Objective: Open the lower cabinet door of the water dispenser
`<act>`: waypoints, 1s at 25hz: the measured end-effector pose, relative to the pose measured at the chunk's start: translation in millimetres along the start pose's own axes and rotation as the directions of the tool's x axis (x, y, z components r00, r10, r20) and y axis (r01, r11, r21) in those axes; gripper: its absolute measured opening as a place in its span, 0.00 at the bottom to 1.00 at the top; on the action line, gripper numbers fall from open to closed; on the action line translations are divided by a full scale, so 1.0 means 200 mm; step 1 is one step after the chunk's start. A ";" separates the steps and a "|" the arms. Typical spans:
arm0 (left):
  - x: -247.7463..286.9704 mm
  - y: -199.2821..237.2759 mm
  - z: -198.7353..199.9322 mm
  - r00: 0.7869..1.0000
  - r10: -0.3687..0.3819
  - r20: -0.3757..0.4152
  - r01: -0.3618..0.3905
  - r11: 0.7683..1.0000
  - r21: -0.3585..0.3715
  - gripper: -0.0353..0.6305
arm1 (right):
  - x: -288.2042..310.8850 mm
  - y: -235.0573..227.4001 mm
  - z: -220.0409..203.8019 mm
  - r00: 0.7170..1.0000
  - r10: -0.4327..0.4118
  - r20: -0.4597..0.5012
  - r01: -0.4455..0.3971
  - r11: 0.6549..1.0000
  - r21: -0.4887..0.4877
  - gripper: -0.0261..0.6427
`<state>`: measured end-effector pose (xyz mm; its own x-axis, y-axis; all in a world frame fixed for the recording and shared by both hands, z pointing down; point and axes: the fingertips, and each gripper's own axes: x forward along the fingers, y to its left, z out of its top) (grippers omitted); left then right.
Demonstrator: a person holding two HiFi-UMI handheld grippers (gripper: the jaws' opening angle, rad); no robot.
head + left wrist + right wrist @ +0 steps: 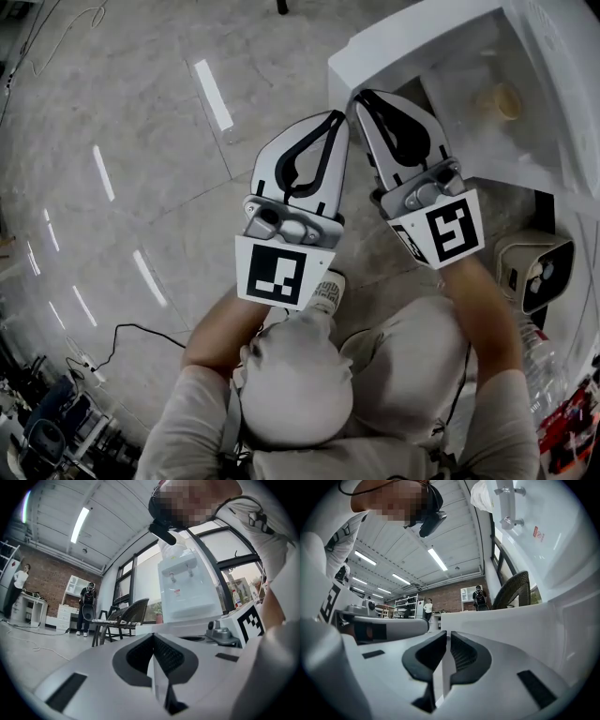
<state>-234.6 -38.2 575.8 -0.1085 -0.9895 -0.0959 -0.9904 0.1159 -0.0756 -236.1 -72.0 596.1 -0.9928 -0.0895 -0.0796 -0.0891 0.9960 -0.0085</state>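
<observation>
Head view: my left claw point(334, 120) hangs over the floor point(141, 112), and my right claw point(359, 97) meets the cabinet door point(412, 33) at its near edge.

Left gripper view: the left claw is pressed together and empty. The water dispenser point(187, 588) stands ahead, with a chair point(126, 613) to its left.

Right gripper view: the right claw pinches the door's edge.

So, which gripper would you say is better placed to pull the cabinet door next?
Right, probably: the right gripper has its tips at the edge of the cabinet door, while the left gripper hangs farther off, over floor.
</observation>
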 end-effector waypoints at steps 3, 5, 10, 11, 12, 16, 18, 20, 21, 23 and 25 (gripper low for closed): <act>0.03 0.05 -0.05 1.000 0.020 -0.010 -0.020 1.000 0.005 0.06 | 0.05 0.00 -0.01 1.000 -0.010 -0.001 0.010 1.000 -0.014 0.10; 0.04 0.08 -0.07 0.999 0.033 -0.015 -0.033 0.999 -0.005 0.06 | 0.09 -0.01 -0.01 1.000 -0.010 -0.008 0.010 1.000 -0.021 0.10; 0.02 0.13 -0.05 0.999 0.048 -0.009 -0.048 0.999 -0.014 0.06 | 0.20 -0.01 -0.06 0.999 -0.004 -0.038 0.004 1.000 -0.018 0.10; 0.01 0.14 -0.05 0.999 0.050 -0.007 -0.051 0.999 -0.013 0.06 | 0.22 -0.01 -0.07 0.999 -0.005 -0.043 0.004 1.000 -0.015 0.10; 0.01 0.16 -0.05 0.999 0.053 -0.006 -0.053 0.999 -0.012 0.06 | 0.24 -0.01 -0.08 0.999 -0.007 -0.045 0.006 1.000 -0.013 0.10; -0.01 0.21 -0.05 0.997 0.077 -0.001 -0.077 0.997 -0.026 0.06 | 0.30 -0.03 -0.09 0.999 -0.016 -0.046 0.014 0.999 -0.032 0.09; -0.02 0.23 -0.05 0.996 0.086 0.003 -0.086 0.996 -0.034 0.06 | 0.33 -0.03 -0.09 0.999 -0.018 -0.046 0.016 0.999 -0.034 0.09; -0.02 0.24 -0.04 0.996 0.087 0.008 -0.087 0.995 -0.039 0.06 | 0.35 -0.04 -0.08 0.999 -0.024 -0.041 0.023 1.000 -0.021 0.09; -0.01 0.24 -0.04 0.996 0.086 0.009 -0.085 0.996 -0.040 0.06 | 0.34 -0.04 -0.08 0.999 -0.025 -0.039 0.025 1.000 -0.013 0.09; -0.01 0.24 -0.04 0.997 0.080 0.010 -0.079 0.996 -0.040 0.06 | 0.32 -0.01 -0.07 0.999 -0.020 -0.040 0.019 1.000 -0.016 0.09; 0.00 0.23 -0.05 0.997 0.077 0.011 -0.077 0.996 -0.045 0.06 | 0.28 0.02 -0.06 0.999 -0.003 -0.048 0.002 1.000 -0.027 0.09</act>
<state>-281.3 -32.8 581.5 -0.1839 -0.9765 -0.1121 -0.9820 0.1876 -0.0235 -292.1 -73.0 604.5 -0.9952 -0.0925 -0.0316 -0.0931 0.9955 0.0185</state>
